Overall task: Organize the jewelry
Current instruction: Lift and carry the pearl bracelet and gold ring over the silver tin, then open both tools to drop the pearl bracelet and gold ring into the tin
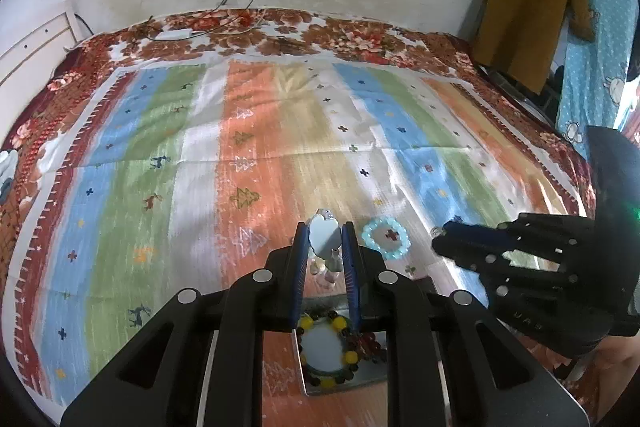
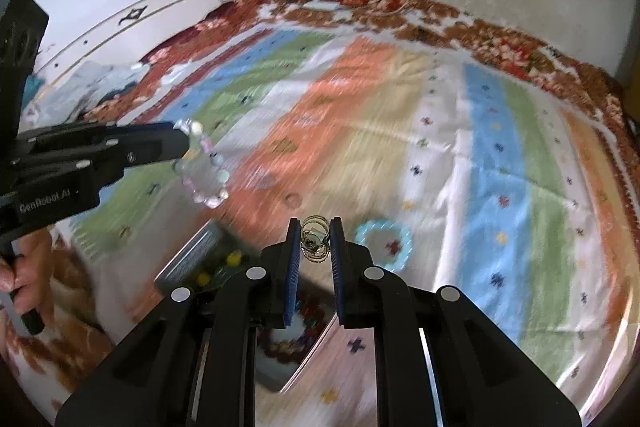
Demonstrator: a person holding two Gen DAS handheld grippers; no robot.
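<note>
Left gripper (image 1: 325, 247) pinches a pale bead bracelet (image 2: 206, 167), lifted right above the tray (image 1: 344, 383); right gripper (image 2: 316, 241) is clamped on what looks like gold rings (image 2: 315, 239), though blurred. Drop-off step: next, lower each into the tray and release; the turquoise bracelet (image 1: 385, 239) lies on the bed just right of the left gripper.

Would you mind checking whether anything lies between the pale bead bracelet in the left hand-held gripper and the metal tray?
Nothing visible does. The left hand-held gripper holds the pale pastel bead bracelet above the bedspread, and the shiny metal tray, already holding a yellow-and-dark bead bracelet, sits beneath it.
</note>
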